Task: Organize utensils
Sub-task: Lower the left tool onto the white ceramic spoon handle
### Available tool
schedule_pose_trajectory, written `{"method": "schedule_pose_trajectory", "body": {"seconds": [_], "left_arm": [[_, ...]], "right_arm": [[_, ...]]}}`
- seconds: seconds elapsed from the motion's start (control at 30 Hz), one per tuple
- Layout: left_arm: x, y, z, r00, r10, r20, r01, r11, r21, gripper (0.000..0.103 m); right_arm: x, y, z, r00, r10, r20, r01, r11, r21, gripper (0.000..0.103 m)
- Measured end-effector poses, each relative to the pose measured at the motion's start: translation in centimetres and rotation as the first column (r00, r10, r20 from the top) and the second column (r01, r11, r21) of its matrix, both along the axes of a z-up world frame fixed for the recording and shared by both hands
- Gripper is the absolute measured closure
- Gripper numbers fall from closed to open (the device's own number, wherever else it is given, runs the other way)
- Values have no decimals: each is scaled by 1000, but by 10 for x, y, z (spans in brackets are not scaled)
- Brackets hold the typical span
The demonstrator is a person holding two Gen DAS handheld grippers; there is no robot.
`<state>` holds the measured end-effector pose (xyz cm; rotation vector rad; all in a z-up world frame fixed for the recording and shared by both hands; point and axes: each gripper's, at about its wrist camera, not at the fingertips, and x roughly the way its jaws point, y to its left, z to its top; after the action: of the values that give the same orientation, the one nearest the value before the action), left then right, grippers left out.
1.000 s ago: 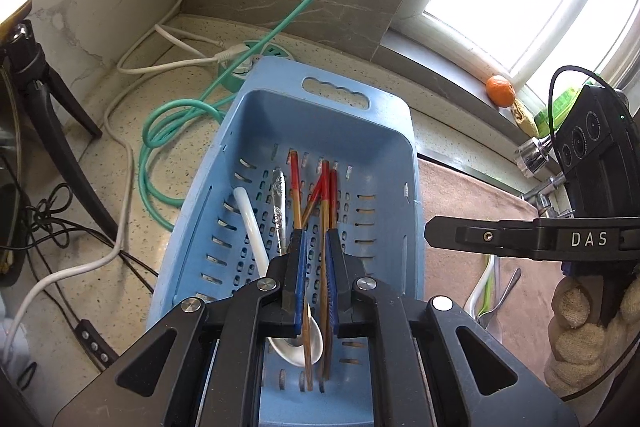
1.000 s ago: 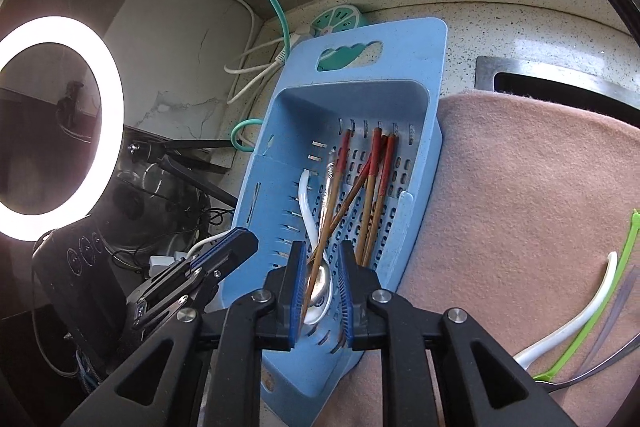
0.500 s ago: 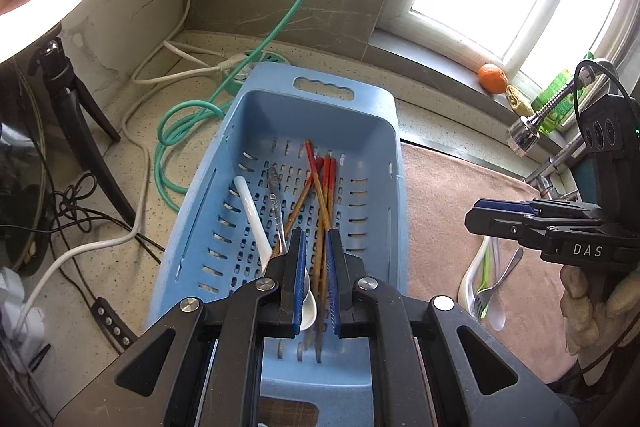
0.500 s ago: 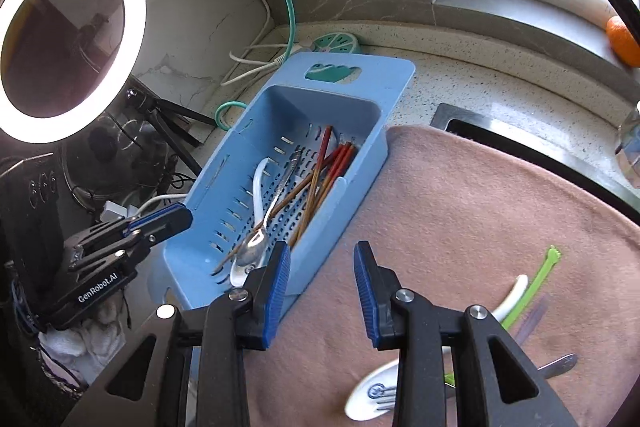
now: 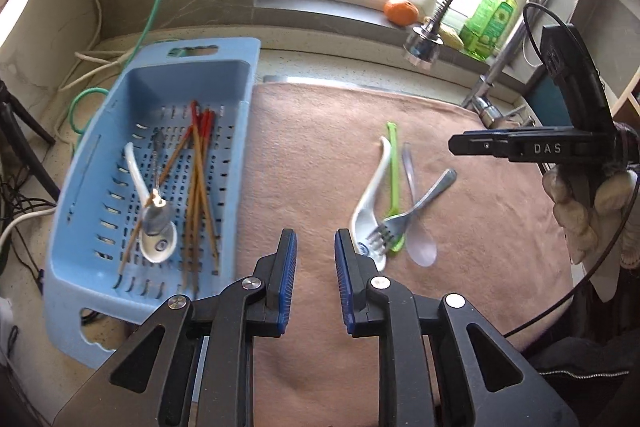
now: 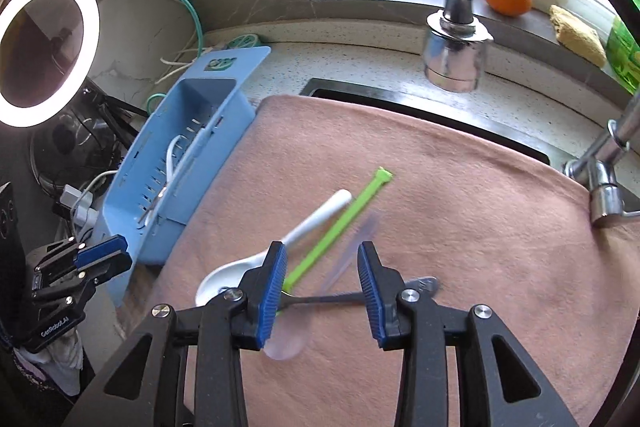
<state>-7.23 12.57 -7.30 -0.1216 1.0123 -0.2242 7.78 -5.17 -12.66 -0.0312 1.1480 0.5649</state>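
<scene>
Both grippers are off the blue basket (image 5: 248,131) and now over the pink towel (image 5: 320,155) to its right. Left gripper (image 5: 316,251) jaws have just been opening, nothing between them; chopsticks (image 5: 198,187) lie loose in basket. Right gripper (image 6: 322,283) jaws have just been opening, now above the fork (image 6: 332,298), green utensil (image 6: 340,223) and white spoon (image 6: 304,227).
</scene>
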Motion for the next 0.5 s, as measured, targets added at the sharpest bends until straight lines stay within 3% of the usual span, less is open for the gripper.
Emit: {"method": "schedule_pose_trajectory", "body": {"seconds": [0.17, 0.37, 0.5], "left_arm": [[-10, -41, -17, 997, -62, -34, 62, 998, -10, 85], [-15, -56, -33, 998, -43, -45, 46, 996, 71, 85], [-15, -52, -39, 998, -30, -49, 34, 996, 87, 75]], "right_arm": [[-7, -33, -15, 999, -44, -25, 43, 999, -31, 69], [-9, -44, -26, 996, -44, -74, 45, 999, 11, 69], [-7, -28, -22, 997, -10, -71, 13, 999, 49, 70]]}}
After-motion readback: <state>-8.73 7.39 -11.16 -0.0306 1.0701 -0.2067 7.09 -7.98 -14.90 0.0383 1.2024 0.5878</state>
